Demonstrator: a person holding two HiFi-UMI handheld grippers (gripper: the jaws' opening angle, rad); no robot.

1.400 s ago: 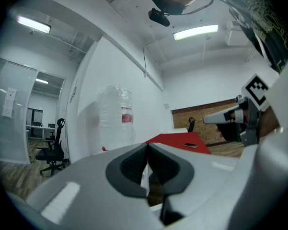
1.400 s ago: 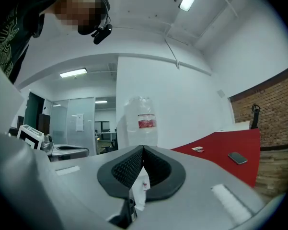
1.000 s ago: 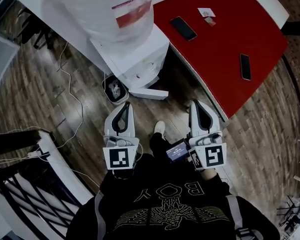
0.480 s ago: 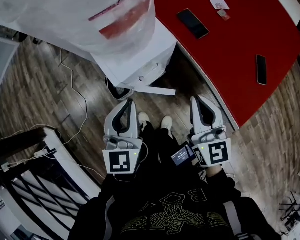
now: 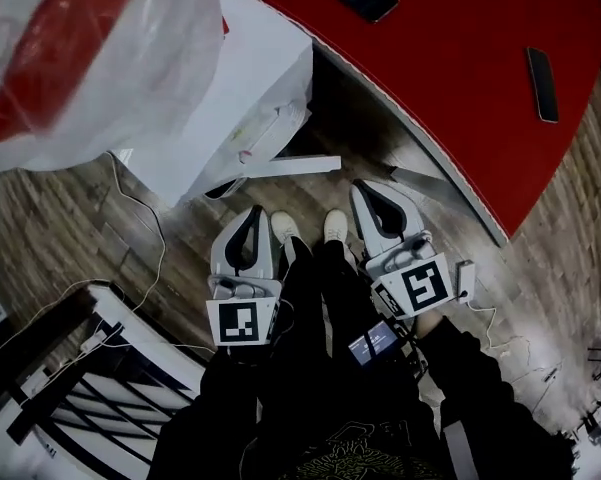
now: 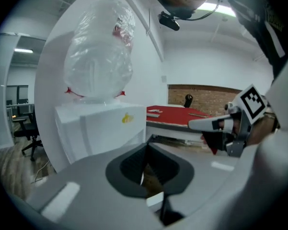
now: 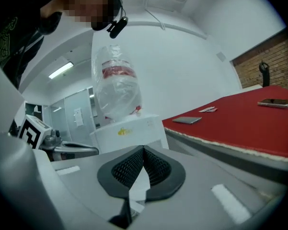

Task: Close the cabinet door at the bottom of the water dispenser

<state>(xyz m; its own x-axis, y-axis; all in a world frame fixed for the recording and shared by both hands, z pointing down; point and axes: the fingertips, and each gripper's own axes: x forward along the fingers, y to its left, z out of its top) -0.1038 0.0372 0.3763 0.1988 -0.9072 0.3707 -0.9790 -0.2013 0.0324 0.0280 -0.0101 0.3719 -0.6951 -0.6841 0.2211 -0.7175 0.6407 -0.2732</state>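
Head view: the water dispenser [image 5: 235, 98] stands on the wooden floor [image 5: 70, 218] at the upper left, and its cabinet door [image 5: 285, 168] stands open at its foot. The door shows edge-on as a white strip whose long axis runs across the view, from the dispenser's base toward the red table [image 5: 450, 78]. The left gripper [image 5: 252, 213] points at the strip's middle from just beside it, and the right gripper [image 5: 364, 190] sits just beside the end nearer the table. That end is probably the free edge, so the right gripper looks better placed to push it back toward the dispenser. Left gripper view: its jaws are closed tip to tip with nothing between them. The dispenser's white body [image 6: 100, 128] rises ahead and to the left, while the door low down is hidden behind the gripper's own body. Right gripper view: these jaws are also closed and hold nothing. The dispenser [image 7: 129, 131] lies straight ahead beyond the tips. A white patch shows through the gap behind the tips, but whether it is the door cannot be told.
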